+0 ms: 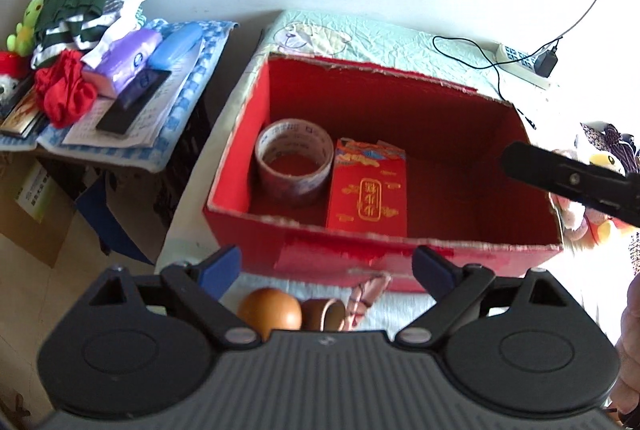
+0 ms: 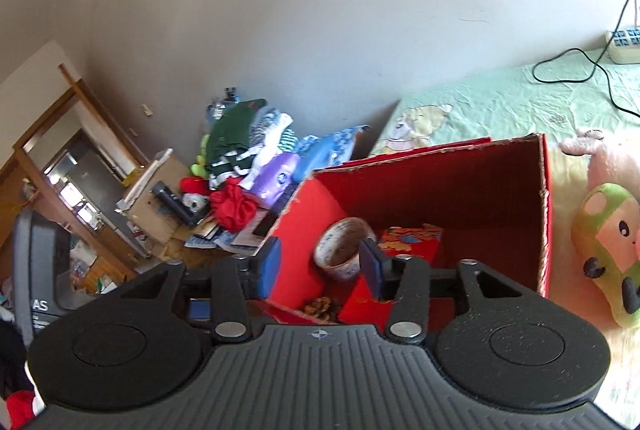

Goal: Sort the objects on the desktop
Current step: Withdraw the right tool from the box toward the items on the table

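A red cardboard box [image 1: 460, 254] stands open on the bed. Inside it lie a roll of tape [image 1: 294, 160] and a red and gold packet [image 1: 368, 190]. My left gripper [image 1: 328, 266] hovers open just short of the box's near wall, holding nothing. Below it on the bedding lie a brown egg-shaped object [image 1: 270, 314], a small brown item [image 1: 324, 314] and a pink striped piece [image 1: 370, 294]. My right gripper [image 2: 320, 266] is open above the box's [image 2: 440, 182] corner, over the tape roll [image 2: 344, 250], the packet [image 2: 412, 242] and a pinecone [image 2: 320, 306].
A low table [image 1: 188, 110] left of the bed carries clothes, a purple tissue pack [image 1: 120, 58], a phone and soft toys. A power strip [image 1: 520, 64] with cables lies behind the box. Plush toys [image 2: 608, 250] sit right of the box.
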`<act>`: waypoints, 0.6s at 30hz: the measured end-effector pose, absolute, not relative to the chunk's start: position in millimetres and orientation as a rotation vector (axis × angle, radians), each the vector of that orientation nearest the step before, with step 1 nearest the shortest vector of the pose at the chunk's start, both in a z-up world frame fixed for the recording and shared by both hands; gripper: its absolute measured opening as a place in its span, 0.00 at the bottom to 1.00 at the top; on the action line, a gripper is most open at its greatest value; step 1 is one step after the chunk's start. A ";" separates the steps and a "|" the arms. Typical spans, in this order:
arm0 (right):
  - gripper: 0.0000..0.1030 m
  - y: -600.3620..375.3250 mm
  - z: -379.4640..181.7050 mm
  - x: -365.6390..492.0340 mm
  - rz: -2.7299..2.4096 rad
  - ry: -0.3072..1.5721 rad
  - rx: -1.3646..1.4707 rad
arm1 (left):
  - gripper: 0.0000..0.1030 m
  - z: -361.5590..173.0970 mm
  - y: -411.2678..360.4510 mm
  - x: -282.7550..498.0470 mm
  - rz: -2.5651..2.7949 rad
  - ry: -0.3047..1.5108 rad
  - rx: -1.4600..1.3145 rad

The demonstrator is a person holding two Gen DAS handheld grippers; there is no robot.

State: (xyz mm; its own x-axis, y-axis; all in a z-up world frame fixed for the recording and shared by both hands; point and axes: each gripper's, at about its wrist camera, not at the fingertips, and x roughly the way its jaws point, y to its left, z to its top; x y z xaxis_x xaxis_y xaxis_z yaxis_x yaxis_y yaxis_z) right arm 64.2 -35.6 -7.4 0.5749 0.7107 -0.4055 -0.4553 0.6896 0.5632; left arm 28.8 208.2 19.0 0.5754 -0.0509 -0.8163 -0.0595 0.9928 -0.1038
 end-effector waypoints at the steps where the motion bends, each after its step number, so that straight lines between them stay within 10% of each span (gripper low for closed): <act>1: 0.46 -34.8 -8.2 59.7 0.723 0.652 0.420 | 0.91 16.8 207.1 23.1 0.006 0.959 -0.123; 18: 0.51 -6.2 -70.4 24.9 0.844 0.948 0.404 | 0.86 -40.1 189.3 -33.2 0.044 1.037 -0.073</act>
State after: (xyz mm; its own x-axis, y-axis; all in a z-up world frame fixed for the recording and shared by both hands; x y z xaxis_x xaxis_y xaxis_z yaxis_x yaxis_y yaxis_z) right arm 24.9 -6.2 -70.4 0.3069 0.7806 -0.5445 -0.4513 0.6231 0.6388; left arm -33.2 189.3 -40.1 0.5085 0.0021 -0.8610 -0.0716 0.9966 -0.0398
